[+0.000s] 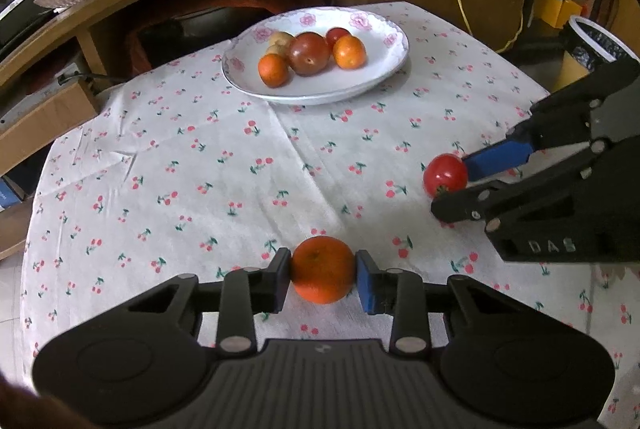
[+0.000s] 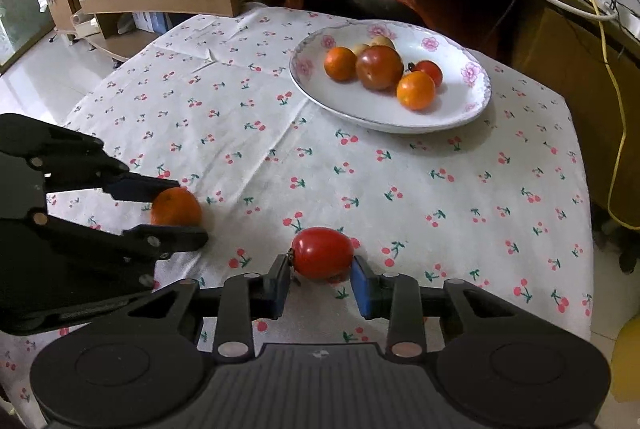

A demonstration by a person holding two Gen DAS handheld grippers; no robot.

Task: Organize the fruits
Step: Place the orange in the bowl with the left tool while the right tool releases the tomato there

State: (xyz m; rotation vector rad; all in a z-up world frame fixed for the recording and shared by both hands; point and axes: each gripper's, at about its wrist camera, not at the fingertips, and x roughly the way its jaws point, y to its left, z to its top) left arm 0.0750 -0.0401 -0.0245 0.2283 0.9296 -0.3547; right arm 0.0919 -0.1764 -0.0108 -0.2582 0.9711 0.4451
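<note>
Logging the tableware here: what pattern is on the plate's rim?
Pink flowers on white, around the plate rim; clearest in the right wrist view.

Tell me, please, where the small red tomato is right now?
The small red tomato sits between the right gripper fingers on the cherry-print tablecloth, nearer than the plate.

the bench (image 1: 168, 165) wears a white cloth printed with cherries (image 2: 248, 133). on it sit a floral plate (image 1: 376, 77) of fruit at the far side, an orange (image 1: 323, 269) and a red tomato (image 2: 322, 252) nearer.
</note>
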